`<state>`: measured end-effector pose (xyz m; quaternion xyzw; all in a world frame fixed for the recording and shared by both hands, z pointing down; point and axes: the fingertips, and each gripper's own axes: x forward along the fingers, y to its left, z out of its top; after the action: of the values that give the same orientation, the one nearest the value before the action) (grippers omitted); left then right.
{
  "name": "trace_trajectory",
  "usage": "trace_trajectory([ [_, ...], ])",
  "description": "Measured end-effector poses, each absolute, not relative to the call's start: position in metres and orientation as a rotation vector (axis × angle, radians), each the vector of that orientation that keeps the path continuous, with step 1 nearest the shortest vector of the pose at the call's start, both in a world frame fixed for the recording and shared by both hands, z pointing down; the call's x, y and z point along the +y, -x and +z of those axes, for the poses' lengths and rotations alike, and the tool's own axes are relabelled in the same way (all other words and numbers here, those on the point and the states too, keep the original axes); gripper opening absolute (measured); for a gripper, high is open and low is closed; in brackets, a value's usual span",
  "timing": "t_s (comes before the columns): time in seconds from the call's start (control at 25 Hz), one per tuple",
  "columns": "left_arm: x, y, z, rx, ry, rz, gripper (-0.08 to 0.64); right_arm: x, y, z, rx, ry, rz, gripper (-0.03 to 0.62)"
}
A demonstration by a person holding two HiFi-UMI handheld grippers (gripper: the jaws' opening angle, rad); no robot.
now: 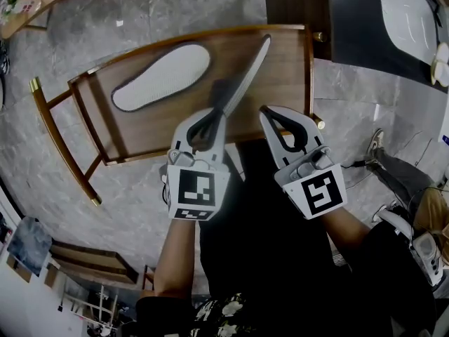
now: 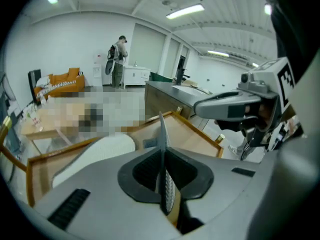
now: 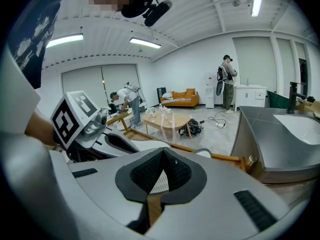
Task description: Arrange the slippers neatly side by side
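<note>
A white slipper (image 1: 161,76) lies flat on the left part of the wooden table (image 1: 280,69). A second, grey-edged slipper (image 1: 245,72) stands on edge, slanting from the table's far right corner toward me. My left gripper (image 1: 219,111) is shut on its near end. In the left gripper view this slipper (image 2: 162,129) rises as a thin blade between the pressed pads, and the white slipper (image 2: 95,154) lies to the left. My right gripper (image 1: 270,111) hovers at the table's near right edge, shut with nothing held; its pads (image 3: 150,171) meet.
The table has a raised wooden rim and brass-tipped legs (image 1: 34,84). A dark counter with a white sink (image 1: 414,12) stands at the upper right. Someone's shoe and leg (image 1: 393,167) are at the right. A person (image 2: 117,61) stands far off by an orange sofa (image 2: 62,81).
</note>
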<state>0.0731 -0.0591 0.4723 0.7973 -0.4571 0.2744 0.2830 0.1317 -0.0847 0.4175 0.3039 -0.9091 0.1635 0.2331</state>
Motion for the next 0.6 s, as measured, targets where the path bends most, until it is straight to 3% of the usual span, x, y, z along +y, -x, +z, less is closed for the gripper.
trace_trajectory([
  [0.28, -0.061, -0.085, 0.472, -1.251, -2.378, 1.226, 0.029, -0.086, -0.145, 0.419, -2.481, -0.876, 0.443, -0.002],
  [0.6, -0.038, -0.108, 0.485, -1.147, -2.270, 0.925, 0.029, -0.079, -0.143, 0.424, -2.485, -0.855, 0.461, -0.002],
])
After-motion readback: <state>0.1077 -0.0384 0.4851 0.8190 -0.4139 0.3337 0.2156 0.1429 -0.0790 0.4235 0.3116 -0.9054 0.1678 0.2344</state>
